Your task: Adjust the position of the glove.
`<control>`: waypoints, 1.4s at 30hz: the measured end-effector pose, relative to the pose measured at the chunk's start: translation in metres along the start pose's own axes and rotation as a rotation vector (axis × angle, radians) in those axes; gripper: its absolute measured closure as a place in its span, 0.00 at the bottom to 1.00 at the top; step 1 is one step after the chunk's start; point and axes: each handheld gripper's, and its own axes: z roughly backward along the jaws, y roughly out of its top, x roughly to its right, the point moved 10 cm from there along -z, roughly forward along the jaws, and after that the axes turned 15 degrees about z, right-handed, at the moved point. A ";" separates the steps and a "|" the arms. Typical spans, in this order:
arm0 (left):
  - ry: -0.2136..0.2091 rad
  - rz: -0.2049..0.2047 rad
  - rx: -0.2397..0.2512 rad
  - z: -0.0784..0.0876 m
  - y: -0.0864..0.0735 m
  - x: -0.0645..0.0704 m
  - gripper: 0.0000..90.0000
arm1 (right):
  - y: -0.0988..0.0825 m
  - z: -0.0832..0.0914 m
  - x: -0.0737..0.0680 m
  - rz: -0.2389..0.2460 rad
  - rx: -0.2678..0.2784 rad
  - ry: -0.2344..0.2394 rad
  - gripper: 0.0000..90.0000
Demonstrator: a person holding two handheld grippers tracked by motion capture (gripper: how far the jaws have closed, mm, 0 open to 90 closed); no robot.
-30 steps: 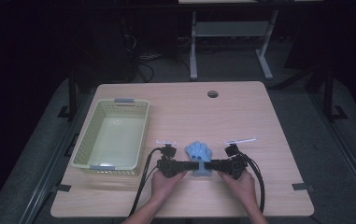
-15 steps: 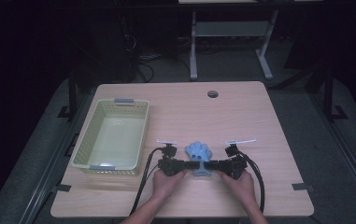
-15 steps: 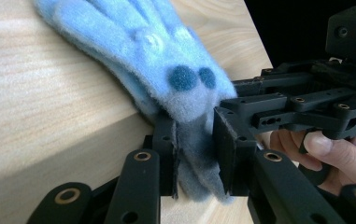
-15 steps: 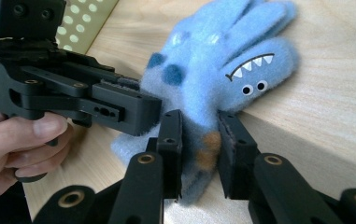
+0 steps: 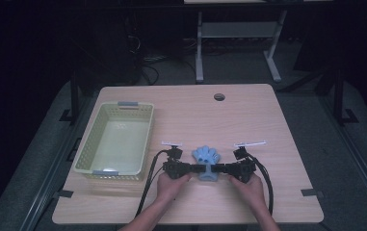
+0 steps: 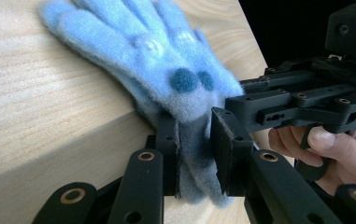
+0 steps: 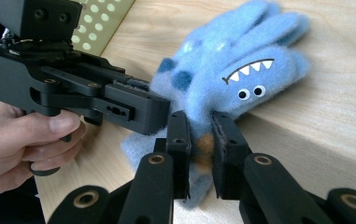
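A fuzzy light-blue glove (image 5: 205,155) with a toothy monster face lies on the wooden table (image 5: 268,120) near its front edge, fingers pointing away from the person. My left gripper (image 5: 198,169) comes in from the left and my right gripper (image 5: 219,169) from the right, meeting at the cuff. In the left gripper view the left gripper (image 6: 195,154) pinches the glove (image 6: 138,51) at the cuff. In the right gripper view the right gripper (image 7: 199,149) squeezes the other side of the cuff of the glove (image 7: 241,60). Both pairs of jaws have just been closing on the cuff.
A pale yellow-green mesh basket (image 5: 148,139) stands on the left half of the table, nothing in it. A round cable hole (image 5: 219,96) sits near the far edge. Black cables trail from both grippers toward the front edge. Dark floor and desk legs lie beyond the table.
Both pairs of jaws have drawn in on the glove's cuff. Hands, glove and basket stay where they were.
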 end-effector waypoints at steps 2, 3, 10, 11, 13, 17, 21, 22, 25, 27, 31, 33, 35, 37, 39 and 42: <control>0.001 0.001 0.000 0.000 0.000 0.000 0.82 | 0.001 0.000 0.000 0.004 -0.002 -0.002 0.88; 0.000 0.000 0.000 0.000 0.000 0.000 0.82 | 0.001 0.000 0.000 0.001 -0.003 -0.002 0.88; 0.002 -0.010 0.003 0.002 0.001 0.003 0.83 | 0.003 0.001 -0.002 0.005 0.005 -0.001 0.89; 0.003 -0.014 0.000 0.002 0.001 0.003 0.83 | 0.004 0.001 -0.003 0.003 0.007 -0.001 0.89; 0.000 -0.017 0.000 0.003 0.001 0.004 0.84 | 0.007 0.003 -0.004 0.008 0.011 -0.004 0.89; -0.003 -0.021 0.007 0.006 0.003 0.006 0.84 | 0.010 0.004 -0.006 0.013 0.018 -0.007 0.89; 0.005 -0.027 0.012 0.005 0.004 0.006 0.88 | 0.010 0.003 -0.006 0.013 0.013 -0.009 0.89; 0.016 -0.030 0.009 0.004 0.003 0.005 0.88 | 0.009 0.002 -0.007 0.013 0.011 -0.008 0.89; 0.033 -0.034 -0.010 0.001 0.000 0.002 0.86 | 0.006 -0.001 -0.006 0.011 -0.005 -0.018 0.89; 0.034 -0.022 -0.023 0.002 -0.001 0.001 0.79 | 0.003 -0.001 -0.002 0.008 -0.006 -0.028 0.89; 0.043 -0.003 -0.035 0.004 -0.005 0.001 0.61 | -0.001 -0.001 0.001 -0.004 -0.012 -0.042 0.89; 0.028 0.012 -0.042 0.004 -0.007 0.002 0.60 | -0.002 -0.001 0.003 -0.011 -0.009 -0.053 0.88; 0.014 0.038 -0.053 0.003 -0.008 0.002 0.60 | -0.004 -0.001 0.003 -0.021 -0.006 -0.056 0.88; 0.007 0.057 -0.063 0.002 -0.010 0.003 0.61 | -0.005 -0.001 0.004 -0.030 -0.003 -0.064 0.87; 0.006 0.062 -0.058 0.000 -0.011 0.004 0.62 | -0.006 -0.001 0.004 -0.029 0.005 -0.068 0.87; 0.001 0.075 -0.049 -0.003 -0.012 0.005 0.65 | -0.009 -0.001 0.003 -0.041 0.016 -0.061 0.87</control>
